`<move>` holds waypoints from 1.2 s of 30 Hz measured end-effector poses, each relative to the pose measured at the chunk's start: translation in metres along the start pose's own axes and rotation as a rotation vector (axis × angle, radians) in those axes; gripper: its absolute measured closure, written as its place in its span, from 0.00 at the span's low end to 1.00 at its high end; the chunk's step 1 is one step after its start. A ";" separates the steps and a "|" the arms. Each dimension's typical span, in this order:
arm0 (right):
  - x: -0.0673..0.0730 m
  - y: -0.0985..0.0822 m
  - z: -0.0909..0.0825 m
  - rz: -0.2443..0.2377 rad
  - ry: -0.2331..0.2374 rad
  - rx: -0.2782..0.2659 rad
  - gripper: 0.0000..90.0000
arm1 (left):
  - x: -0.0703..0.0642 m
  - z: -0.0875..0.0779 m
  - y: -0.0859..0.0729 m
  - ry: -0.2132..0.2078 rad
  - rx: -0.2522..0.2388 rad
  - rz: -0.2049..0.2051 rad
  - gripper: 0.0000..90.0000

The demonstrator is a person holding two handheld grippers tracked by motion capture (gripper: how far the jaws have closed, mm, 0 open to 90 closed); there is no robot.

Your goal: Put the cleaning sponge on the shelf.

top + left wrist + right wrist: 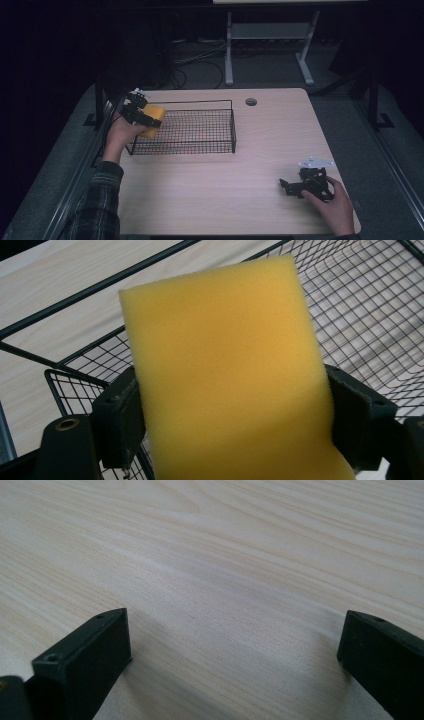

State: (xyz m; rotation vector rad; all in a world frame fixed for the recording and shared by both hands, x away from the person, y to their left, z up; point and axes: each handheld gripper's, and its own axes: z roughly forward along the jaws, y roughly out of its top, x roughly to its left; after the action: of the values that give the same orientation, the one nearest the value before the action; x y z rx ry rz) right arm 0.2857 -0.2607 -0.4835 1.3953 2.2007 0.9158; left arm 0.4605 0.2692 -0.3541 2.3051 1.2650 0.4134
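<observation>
We find the left gripper (141,114) clamped on a yellow sponge (152,121), one jaw pressed against each long side of the block. In the left gripper view the sponge (230,370) stands out beyond the jaws, and the foam bulges slightly around the pads, which we read as a firm but not crushing hold. The grip sits on the near half of the block, leaving the far half free; we judge this suits a release into a container, since the free end can go in first.

The sponge hangs at the left end of the wire basket (200,102), over or just inside its left rim. We cannot tell from the high view whether it has fully crossed the rim. The mesh floor (370,315) lies beneath and ahead of the free end. No contact between sponge and basket is evident.

The long axis of the sponge runs along the line of the jaws, away from the hand and toward the basket interior. Its broad face is turned toward the gripper camera, with the far short edge leading.

The right gripper (305,184) rests low on the table (260,165) at the near right corner, well apart from the basket. Its jaws stand wide apart with bare wood between them; it holds nothing. We judge it parked clear of the working area.
</observation>
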 end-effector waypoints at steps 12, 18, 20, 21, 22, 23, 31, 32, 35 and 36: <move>0.000 0.000 0.000 0.001 0.000 0.000 0.00 | 0.010 0.013 -0.003 0.020 0.012 -0.011 0.23; 0.000 0.000 0.000 0.000 0.000 0.000 0.00 | 0.015 0.021 -0.007 0.025 0.027 -0.025 0.23; 0.000 0.000 0.000 0.002 0.000 0.000 0.00 | 0.016 0.024 -0.008 0.026 0.032 -0.022 0.23; 0.000 0.000 0.000 0.001 0.000 0.000 0.00 | 0.016 0.026 -0.009 0.023 0.039 -0.024 0.23; 0.000 0.000 0.000 0.002 0.000 0.000 0.00 | 0.016 0.027 -0.009 0.024 0.044 -0.023 0.23; 0.000 0.000 0.000 0.002 0.000 0.000 0.00 | 0.016 0.029 -0.009 0.023 0.052 -0.023 0.23; 0.000 0.000 0.000 0.003 0.000 0.000 0.00 | 0.014 0.038 -0.008 0.009 0.073 -0.012 0.23; 0.000 0.000 0.000 0.002 0.000 0.000 0.00 | 0.014 0.039 -0.008 0.010 0.075 -0.014 0.23; 0.000 0.000 0.000 0.003 0.000 0.000 0.00 | 0.014 0.042 -0.009 0.007 0.081 -0.022 0.23; 0.000 0.000 0.000 0.002 0.000 0.000 0.00 | 0.014 0.043 -0.009 0.007 0.083 -0.024 0.23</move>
State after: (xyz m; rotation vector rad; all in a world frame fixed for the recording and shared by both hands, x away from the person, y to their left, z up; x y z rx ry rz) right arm 0.2857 -0.2606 -0.4835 1.3981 2.1991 0.9169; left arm 0.4819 0.2744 -0.3944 2.3563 1.3350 0.3678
